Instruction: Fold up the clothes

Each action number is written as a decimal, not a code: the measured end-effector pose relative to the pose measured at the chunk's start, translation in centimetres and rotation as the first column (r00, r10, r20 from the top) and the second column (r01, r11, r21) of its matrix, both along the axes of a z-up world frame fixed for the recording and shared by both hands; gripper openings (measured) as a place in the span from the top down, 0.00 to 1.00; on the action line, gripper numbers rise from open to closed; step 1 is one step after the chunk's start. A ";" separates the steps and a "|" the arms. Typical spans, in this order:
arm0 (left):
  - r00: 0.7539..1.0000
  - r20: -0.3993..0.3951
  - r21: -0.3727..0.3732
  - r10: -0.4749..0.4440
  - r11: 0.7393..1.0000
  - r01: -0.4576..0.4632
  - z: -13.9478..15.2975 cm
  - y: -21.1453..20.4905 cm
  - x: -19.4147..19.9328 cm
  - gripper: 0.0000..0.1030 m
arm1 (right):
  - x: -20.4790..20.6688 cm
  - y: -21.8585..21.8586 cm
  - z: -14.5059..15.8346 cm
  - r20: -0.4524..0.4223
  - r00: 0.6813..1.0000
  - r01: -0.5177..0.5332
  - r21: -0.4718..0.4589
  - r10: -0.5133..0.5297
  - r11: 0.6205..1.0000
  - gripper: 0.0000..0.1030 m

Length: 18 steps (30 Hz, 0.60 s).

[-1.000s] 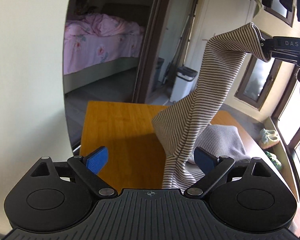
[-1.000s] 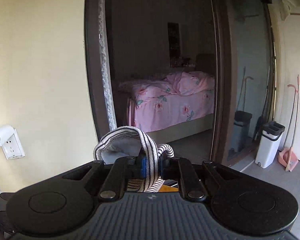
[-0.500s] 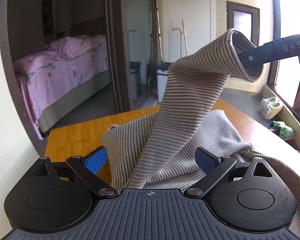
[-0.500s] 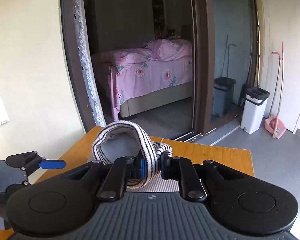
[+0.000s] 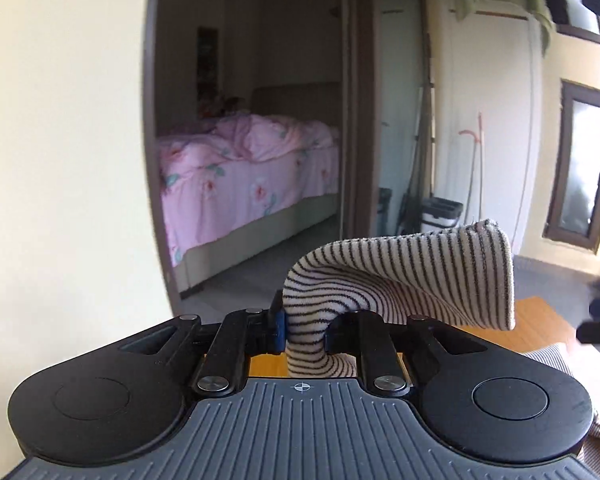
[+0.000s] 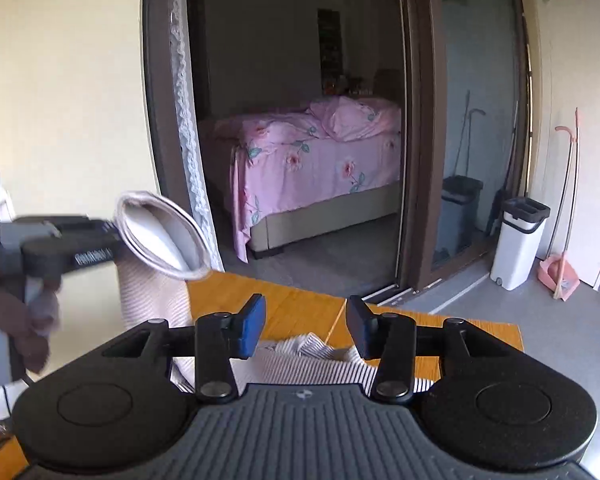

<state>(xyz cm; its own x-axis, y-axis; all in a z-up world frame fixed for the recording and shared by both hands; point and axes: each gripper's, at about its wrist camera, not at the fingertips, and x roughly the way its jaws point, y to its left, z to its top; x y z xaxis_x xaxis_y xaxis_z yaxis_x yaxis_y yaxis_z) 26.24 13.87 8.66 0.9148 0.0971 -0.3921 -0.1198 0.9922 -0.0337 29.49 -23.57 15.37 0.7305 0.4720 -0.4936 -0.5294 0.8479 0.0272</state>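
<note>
The desk (image 6: 300,312) is my landmark: orange-brown wood, right below both tools, w/ its far edge toward the doorway. Beyond that edge, thru the doorway, there's a bed (image 6: 320,152) w/ a pink flowered cover. On the floor to the right of the desk's far corner, a white bin (image 6: 518,240) stands by the wall, and a pink dustpan (image 6: 558,272) sits further right of it.

The striped garment (image 6: 312,360) is the task's thing. Most of it lies on the desk's near part, just under my right tool. One end rises off the desk's left side as a tube of cloth w/ its open cuff facing the right wrist cam. In the left wrist view that same end (image 5: 400,280) bends up and over to the right, above the desk.

My left tool (image 5: 304,332) is closing, and its pads are already clenched on a narrow pinch of the striped cloth, held off the desk. From the right wrist view it (image 6: 60,252) sits blurred at the desk's left side, up against the raised cuff.

My right tool (image 6: 306,328) is opening: blue pads apart, nothing betw. them, released. The cloth lies below and behind the pads on the desk, not gripped.
</note>
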 end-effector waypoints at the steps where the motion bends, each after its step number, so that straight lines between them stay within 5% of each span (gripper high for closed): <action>1: 0.999 -0.030 -0.092 0.034 0.995 -0.037 -0.4 2.4 -0.4 0.83 | 0.6 0.9 -1.5 -0.017 1.000 0.008 -0.038 -0.008 0.999 0.57; 3: 0.993 -0.085 -0.225 0.081 0.969 -0.098 -1.7 5.9 -0.7 0.83 | 1.6 2.5 -4.0 -0.050 0.998 0.019 -0.109 -0.025 0.994 0.57; 8: 0.978 -0.160 -0.347 0.131 0.920 -0.180 -5.4 10.0 -1.5 0.83 | 3.7 3.7 -9.8 -0.108 0.986 0.093 -0.290 -0.129 0.953 0.55; 10: 0.977 -0.170 -0.375 0.133 0.908 -0.188 -6.3 10.6 -1.5 0.83 | 3.3 2.4 -10.2 -0.108 0.982 0.124 -0.261 -0.157 0.957 0.42; 15: 0.981 -0.142 -0.450 0.134 0.874 -0.184 -6.5 11.9 -1.5 0.83 | 2.6 -0.1 -10.1 -0.097 0.964 0.212 -0.289 -0.249 0.933 0.45; 18: 0.986 -0.093 -0.453 0.138 0.876 -0.166 -5.4 11.5 -1.8 0.83 | 2.5 -1.4 -10.3 -0.121 0.955 0.239 -0.220 -0.270 0.946 0.40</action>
